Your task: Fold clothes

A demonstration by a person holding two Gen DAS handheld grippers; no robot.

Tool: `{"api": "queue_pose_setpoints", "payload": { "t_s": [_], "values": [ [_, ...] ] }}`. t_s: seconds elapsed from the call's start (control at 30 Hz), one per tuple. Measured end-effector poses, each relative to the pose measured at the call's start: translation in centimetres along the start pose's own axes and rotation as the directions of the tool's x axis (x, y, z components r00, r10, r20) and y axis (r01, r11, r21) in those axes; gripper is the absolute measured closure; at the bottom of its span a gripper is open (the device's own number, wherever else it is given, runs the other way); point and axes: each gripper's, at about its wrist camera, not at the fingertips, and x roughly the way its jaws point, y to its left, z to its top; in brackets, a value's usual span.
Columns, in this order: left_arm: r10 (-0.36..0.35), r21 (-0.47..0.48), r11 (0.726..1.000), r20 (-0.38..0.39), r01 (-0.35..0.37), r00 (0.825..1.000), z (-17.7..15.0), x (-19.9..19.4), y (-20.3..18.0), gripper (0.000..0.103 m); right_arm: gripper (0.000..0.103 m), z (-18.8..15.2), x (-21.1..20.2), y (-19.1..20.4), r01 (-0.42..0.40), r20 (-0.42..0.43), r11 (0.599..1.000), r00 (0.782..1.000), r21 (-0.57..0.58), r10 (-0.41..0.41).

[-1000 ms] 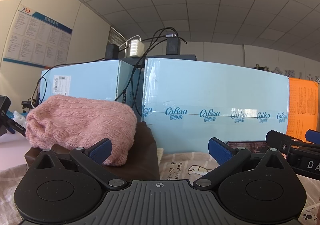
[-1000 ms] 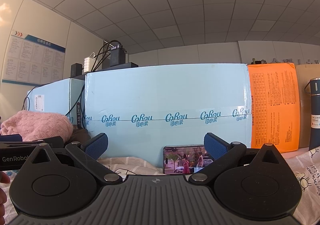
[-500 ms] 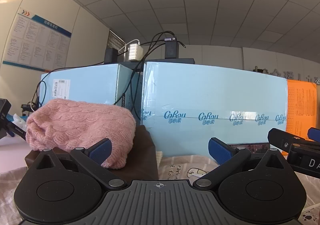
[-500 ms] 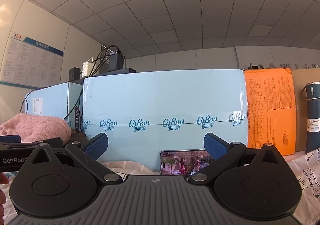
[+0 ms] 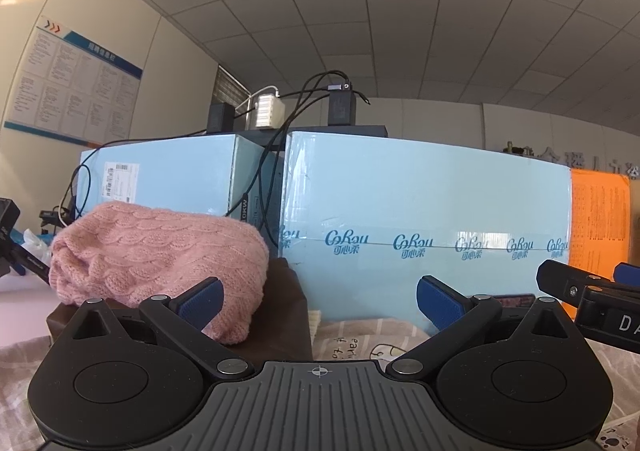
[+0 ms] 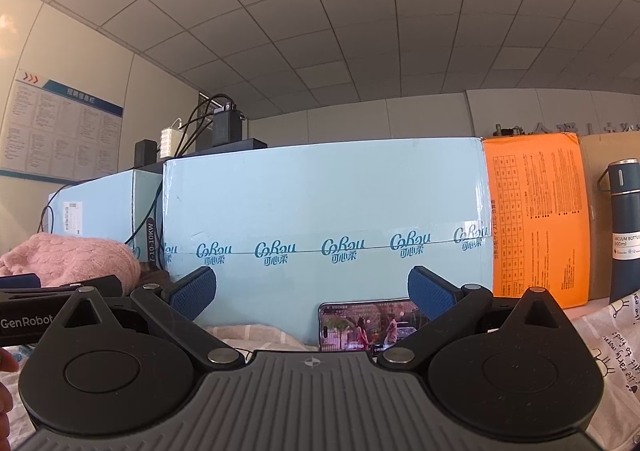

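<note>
A folded pink knit sweater (image 5: 156, 247) lies on a dark brown folded garment (image 5: 276, 311) at the left; it also shows in the right wrist view (image 6: 72, 261). My left gripper (image 5: 318, 299) is open and empty, raised and pointing level, with the sweater just behind its left finger. My right gripper (image 6: 312, 289) is open and empty, facing the blue boxes. A printed light cloth (image 5: 360, 339) covers the surface below both grippers; it also shows in the right wrist view (image 6: 604, 335).
Two large light blue boxes (image 6: 320, 219) stand close ahead with chargers and cables (image 5: 304, 107) on top. A phone (image 6: 368, 325) leans against the box. An orange box (image 6: 536, 219) and a dark vacuum bottle (image 6: 624, 227) stand at the right.
Both grippers have tilted slightly upward, so the boxes and sweater sit lower in view. Both stay open and empty.
</note>
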Motion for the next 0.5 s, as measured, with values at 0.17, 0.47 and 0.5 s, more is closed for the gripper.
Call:
{"api": "queue_pose_setpoints", "payload": {
  "t_s": [0.17, 0.47, 0.5],
  "values": [
    [-0.014, -0.009, 1.0, 0.037, 0.014, 0.999, 0.3, -0.4, -0.1, 0.0, 0.0, 1.4, -1.3, -0.3, -0.006, 0.052, 1.0, 0.999, -0.013, 0.006],
    [-0.197, 0.064, 0.979, 0.071, 0.193, 0.978, 1.9, -1.4, -4.0, 0.0, 0.0, 3.4, -5.1, -5.4, 0.094, 0.054, 0.995, 0.994, -0.032, -0.092],
    [-0.224, 0.083, 0.972, 0.081, 0.218, 0.971, 2.3, -1.4, -4.9, 0.0, 0.0, 3.5, -5.5, -6.4, 0.121, 0.044, 0.992, 0.992, -0.028, -0.119]
  ]
}}
